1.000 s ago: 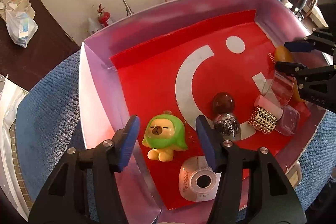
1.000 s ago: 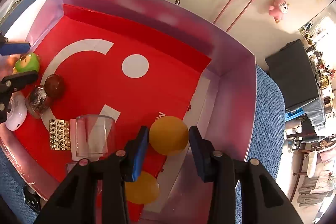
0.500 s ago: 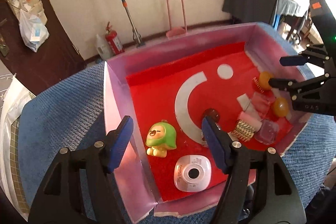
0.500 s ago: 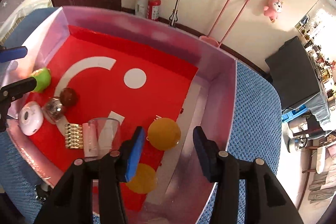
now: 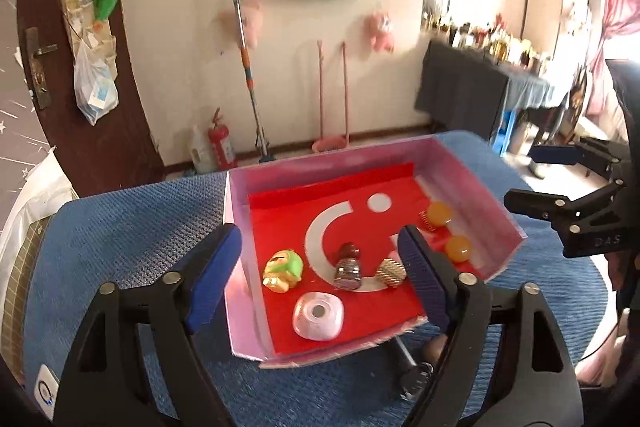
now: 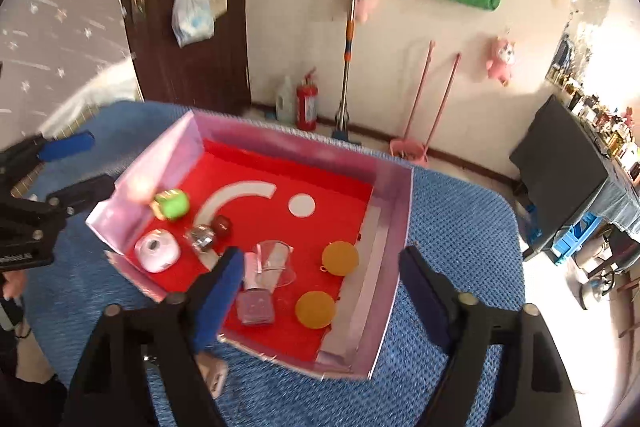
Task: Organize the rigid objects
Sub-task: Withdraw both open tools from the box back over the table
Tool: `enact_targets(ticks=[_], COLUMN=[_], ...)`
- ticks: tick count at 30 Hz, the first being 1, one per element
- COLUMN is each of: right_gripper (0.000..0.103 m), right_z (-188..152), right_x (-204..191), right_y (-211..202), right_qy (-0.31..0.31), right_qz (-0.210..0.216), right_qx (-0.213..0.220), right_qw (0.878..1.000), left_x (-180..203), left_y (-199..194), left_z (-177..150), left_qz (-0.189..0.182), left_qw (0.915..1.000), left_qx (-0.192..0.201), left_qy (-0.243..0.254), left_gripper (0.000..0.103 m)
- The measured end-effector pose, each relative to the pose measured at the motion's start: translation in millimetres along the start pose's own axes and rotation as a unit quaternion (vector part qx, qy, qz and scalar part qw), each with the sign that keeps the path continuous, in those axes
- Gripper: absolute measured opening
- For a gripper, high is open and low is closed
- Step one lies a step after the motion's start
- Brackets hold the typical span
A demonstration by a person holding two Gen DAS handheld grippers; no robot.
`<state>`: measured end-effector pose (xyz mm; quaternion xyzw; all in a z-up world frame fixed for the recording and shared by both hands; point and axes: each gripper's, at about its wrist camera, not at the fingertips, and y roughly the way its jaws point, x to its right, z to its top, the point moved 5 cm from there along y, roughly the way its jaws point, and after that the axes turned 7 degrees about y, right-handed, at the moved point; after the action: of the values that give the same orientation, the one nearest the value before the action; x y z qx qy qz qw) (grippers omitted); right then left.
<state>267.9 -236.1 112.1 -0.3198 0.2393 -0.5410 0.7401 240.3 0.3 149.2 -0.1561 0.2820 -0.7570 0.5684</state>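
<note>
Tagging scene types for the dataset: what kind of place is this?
Most likely a lived-in room at home: plush toys hang on the wall, a mop and fire extinguisher stand below, and a dark-draped side table holds bottles.

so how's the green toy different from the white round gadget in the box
The green toy is a bright green and yellow figurine with a face, lumpy in shape; the white round gadget is a pale, smooth, flat puck with a dark circle at its centre. The toy sits farther into the box, the gadget nearer its front edge. Both rest on the red floor at the box's left end, apart from each other.
</note>
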Motion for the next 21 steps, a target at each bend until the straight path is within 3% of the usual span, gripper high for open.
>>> enact_targets(ticks=[2, 12, 21], right_gripper=[0.091, 0.103, 0.103], right_z=[-6, -57, -124], right_x=[-2, -8, -16], right_y=[-19, -93, -86], right_qy=[0.007, 0.034, 0.064], right_qz=[0.007, 0.026, 0.010], right_qx=[0.023, 0.120, 0.145], right_qw=[1.000, 0.992, 0.987], left_x=[5, 30, 48], left_y=[-13, -65, -58], left_z=[-3, -41, -91], left_qz=[0.001, 0.036, 0.055], left_qw=[0.9998, 0.9954, 0.9948], left_qx=[0.018, 0.087, 0.076], left_qy=[-0.006, -0.018, -0.040], left_gripper=[0.092, 0.093, 0.093])
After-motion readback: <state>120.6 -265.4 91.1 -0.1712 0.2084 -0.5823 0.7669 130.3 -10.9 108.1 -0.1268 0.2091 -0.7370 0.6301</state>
